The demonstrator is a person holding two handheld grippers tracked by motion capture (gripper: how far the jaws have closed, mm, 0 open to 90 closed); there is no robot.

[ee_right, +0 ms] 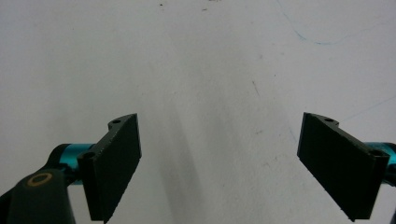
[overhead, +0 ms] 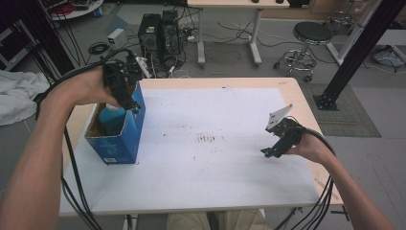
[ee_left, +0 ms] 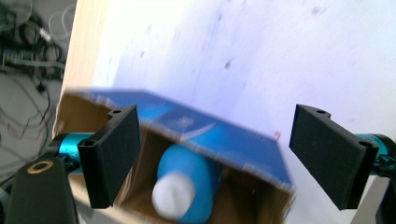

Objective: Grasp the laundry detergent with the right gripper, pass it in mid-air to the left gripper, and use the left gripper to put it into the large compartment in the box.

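At the table's left edge, the blue box [overhead: 117, 132] stood open with the blue bottle [overhead: 111, 119] already lying inside, white cap toward the opening, so the packing looked mostly done; closing the box or moving it seemed all that was left. The left gripper [ee_left: 215, 158] hung over the box mouth, forearm angled in from below, jaws spread wide and holding nothing. Well apart on the white table [overhead: 215, 163], the right gripper [overhead: 268, 152] pointed down, jaws spread and empty.

table [overhead: 230, 191] (white sheet, speckled) | stool [overhead: 312, 33] beyond | computer towers [overhead: 158, 31] on floor | white cloth [overhead: 16, 96] left
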